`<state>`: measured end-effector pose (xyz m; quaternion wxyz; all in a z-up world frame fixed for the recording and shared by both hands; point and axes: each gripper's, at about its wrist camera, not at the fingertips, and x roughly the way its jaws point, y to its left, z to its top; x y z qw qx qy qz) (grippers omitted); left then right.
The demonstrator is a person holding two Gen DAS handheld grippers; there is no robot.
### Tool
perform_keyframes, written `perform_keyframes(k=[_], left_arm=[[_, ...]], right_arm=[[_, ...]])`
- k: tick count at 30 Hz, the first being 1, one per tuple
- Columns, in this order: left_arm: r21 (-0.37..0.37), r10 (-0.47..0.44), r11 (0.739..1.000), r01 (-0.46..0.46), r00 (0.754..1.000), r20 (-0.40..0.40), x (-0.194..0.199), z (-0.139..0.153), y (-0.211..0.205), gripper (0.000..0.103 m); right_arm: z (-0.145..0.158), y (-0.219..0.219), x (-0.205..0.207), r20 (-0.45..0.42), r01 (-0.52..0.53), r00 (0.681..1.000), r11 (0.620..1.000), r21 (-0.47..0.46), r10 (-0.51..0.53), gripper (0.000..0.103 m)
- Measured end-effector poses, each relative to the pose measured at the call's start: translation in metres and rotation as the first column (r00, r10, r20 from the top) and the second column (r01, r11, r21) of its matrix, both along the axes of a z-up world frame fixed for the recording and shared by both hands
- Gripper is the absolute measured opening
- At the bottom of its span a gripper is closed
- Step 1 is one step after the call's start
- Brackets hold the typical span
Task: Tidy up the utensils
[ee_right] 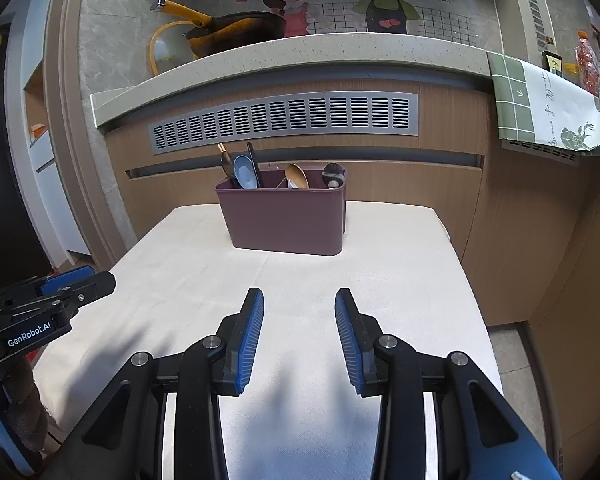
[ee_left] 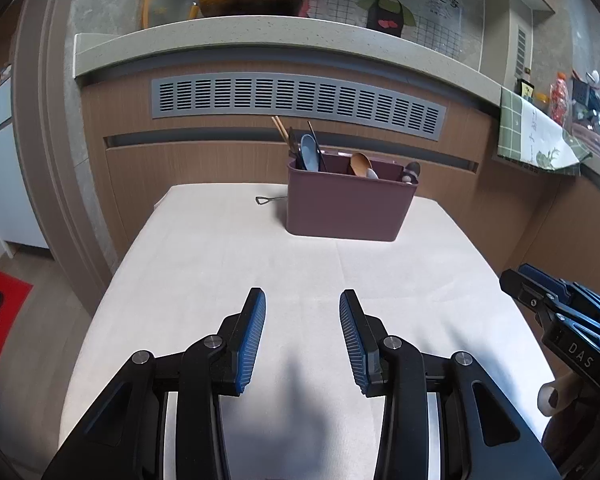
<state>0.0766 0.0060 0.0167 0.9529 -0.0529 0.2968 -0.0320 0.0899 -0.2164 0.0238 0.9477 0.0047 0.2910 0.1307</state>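
My left gripper (ee_left: 302,336) hangs over the near part of the desk (ee_left: 204,264) with its jaws spread apart and nothing between the blue pads (ee_left: 252,336). My right gripper (ee_right: 299,336) sits the same way, jaws parted and empty, over the bare pale cloth. From the left wrist view I can see the right gripper off at the right edge, with a hand (ee_left: 556,396) behind it; from the right wrist view the left gripper shows at the left edge.

Further out, toward the far edge of the desk, stands a maroon caddy (ee_right: 286,222), upright, its long side running across my view. It is divided into compartments. In the left one a blue spoon (ee_right: 246,171) stands with its bowl up, leaning a little, with a pair of wooden chopsticks (ee_left: 280,128) and a dark utensil (ee_right: 255,164) rising beside it, all with their long axes roughly vertical and tilted back to the left. In the middle a wooden spoon (ee_right: 297,175) stands bowl up. At the right end a dark grey spoon (ee_right: 333,174) pokes above the rim.

On the cloth just left of the caddy, seen from the left wrist, lies a small dark shovel-shaped spoon (ee_left: 265,200), flat, its long axis across the desk, head pointing left and handle running behind the caddy.

Behind the desk is a wooden cabinet front with a grey vent (ee_left: 300,104), and a stone worktop (ee_left: 260,36) carrying a pan (ee_right: 236,26) with a yellow handle
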Motion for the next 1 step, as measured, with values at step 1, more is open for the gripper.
perform_keyframes(k=[1], left_arm=[[-0.008,0.003,1.0,-0.003,1.0,0.003,-0.0004,0.0,0.0018,0.04]], right_arm=[[0.0004,0.0008,0.0002,0.0,0.0,1.0,1.0,-0.003,0.0,0.035]])
